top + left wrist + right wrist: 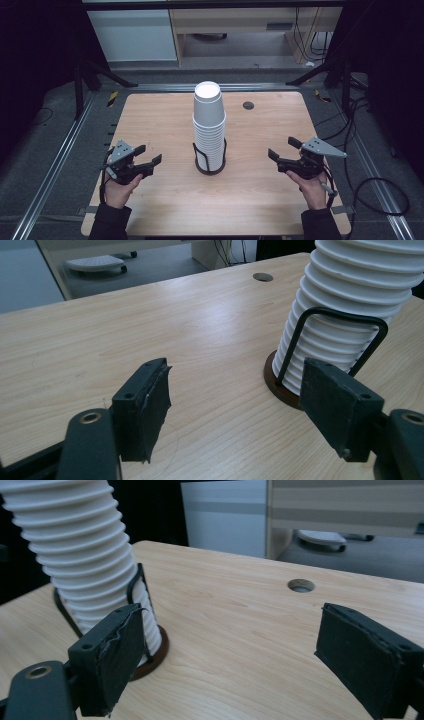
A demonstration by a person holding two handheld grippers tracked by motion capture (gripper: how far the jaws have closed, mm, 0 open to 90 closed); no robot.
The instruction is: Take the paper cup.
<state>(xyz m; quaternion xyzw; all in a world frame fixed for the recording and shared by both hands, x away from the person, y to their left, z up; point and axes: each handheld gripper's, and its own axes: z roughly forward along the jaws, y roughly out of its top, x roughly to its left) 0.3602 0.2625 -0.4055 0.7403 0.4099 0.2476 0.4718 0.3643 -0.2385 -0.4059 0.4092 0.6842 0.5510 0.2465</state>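
- There is one stack of white paper cups [209, 125], and it stands upright near the middle of the bench [150, 125], a little closer to the far edge than to the near edge.
- The exact number of cups in the stack I cannot count; many rims lie close one over another, like ribs, and the top cup stands higher out of the pile than the others.
- The cups are plain white, with no print, and the mouth of the top cup is turned upward.
- There is one holder [209, 161] for the stack: a dark round base with thin black wire loops which rise around the lowest cups.
- In the left gripper view, one wire loop [332, 337] bends over the lower ribs of the stack, and the brown base [280, 386] lies flat on the wood.
- There are two hand-held grippers, one in each hand of the person.
- The left hand-held gripper [148, 161] is near the near-left corner of the bench, released, with its jaws wide apart and nothing between them; it points toward the stack but is well apart from it.
- The right hand-held gripper [281, 149] is near the right edge of the bench, also released and empty, and also well apart from the stack.
- There is one small round hole [248, 105] in the bench, near the far edge, to the right of the stack.
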